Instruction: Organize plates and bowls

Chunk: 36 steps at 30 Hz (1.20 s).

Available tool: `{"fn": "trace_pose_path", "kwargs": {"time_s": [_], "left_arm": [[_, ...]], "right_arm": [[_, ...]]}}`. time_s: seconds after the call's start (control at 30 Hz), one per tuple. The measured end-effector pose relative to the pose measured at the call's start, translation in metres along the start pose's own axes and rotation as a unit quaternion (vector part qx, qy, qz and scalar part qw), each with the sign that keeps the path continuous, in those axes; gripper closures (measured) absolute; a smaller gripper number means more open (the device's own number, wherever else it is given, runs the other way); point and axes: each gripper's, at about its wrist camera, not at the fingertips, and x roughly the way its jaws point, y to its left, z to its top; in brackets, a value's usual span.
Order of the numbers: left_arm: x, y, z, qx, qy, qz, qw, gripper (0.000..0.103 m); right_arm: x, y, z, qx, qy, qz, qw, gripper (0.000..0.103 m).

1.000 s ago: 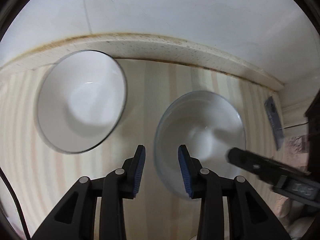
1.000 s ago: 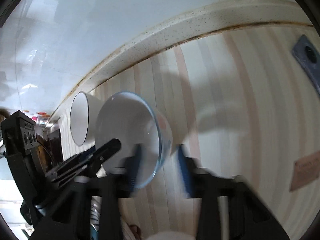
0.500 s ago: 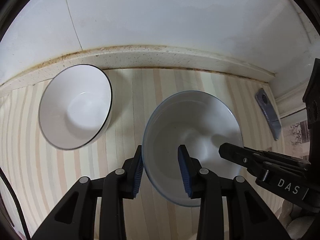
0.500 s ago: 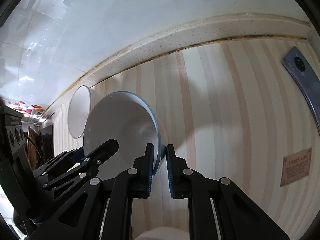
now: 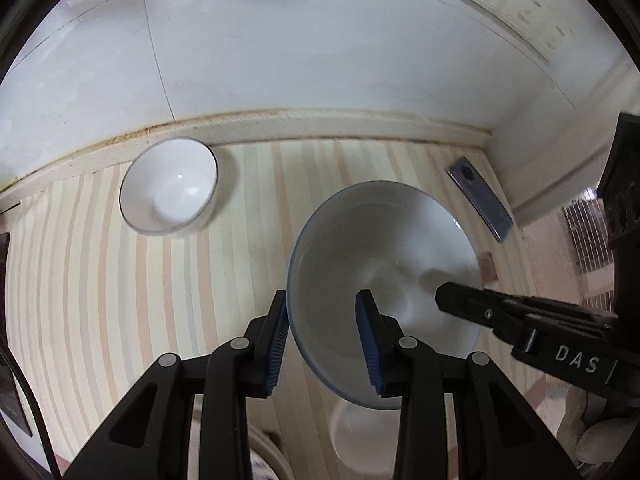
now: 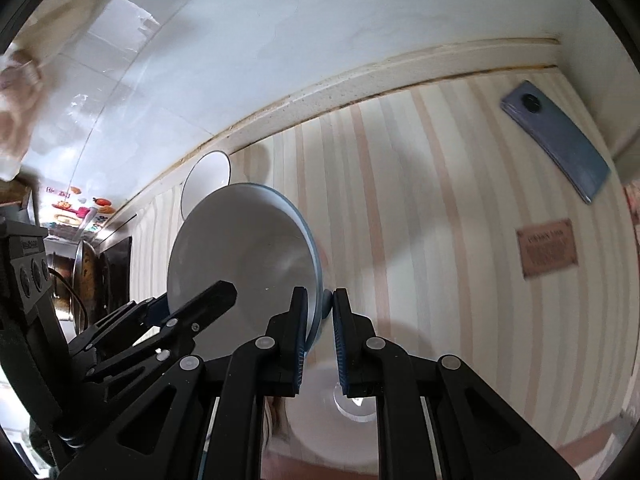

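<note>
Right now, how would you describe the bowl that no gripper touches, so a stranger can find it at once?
Look along the stained ledge where the white wall meets the striped counter. The small white bowl sits just below it, alone. Unlike the larger blue-rimmed bowl, it has a thin dark rim.

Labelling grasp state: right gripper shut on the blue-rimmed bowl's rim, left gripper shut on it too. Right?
Half right. The right gripper is shut on the bowl rim, but the left gripper is open, its fingers straddling the rim without pinching, as the left wrist view shows.
</note>
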Motion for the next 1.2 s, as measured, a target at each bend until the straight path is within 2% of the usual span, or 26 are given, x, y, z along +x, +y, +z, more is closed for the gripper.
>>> {"fn": "trace_pose_path", "kwargs": {"time_s": [0.27, 0.53, 0.83, 1.2], "left_arm": [[-0.010, -0.026, -0.053, 0.017, 0.023, -0.014, 0.9995, 0.072], [0.005, -0.035, -0.083, 0.022, 0.056, -0.013, 0.9981, 0.072], [0.020, -0.034, -0.093, 0.026, 0.075, 0.006, 0.9968, 0.072], [0.034, -0.031, -0.098, 0.020, 0.095, 0.018, 0.9952, 0.072]], "right_arm": [[-0.028, -0.018, -0.064, 0.012, 0.011, -0.018, 1.000, 0.089], [-0.006, -0.045, -0.105, 0.031, 0.047, -0.018, 0.998, 0.089], [0.015, -0.052, -0.117, 0.022, 0.069, -0.020, 0.997, 0.089], [0.028, -0.050, -0.112, 0.009, 0.088, -0.025, 0.996, 0.088]]}}
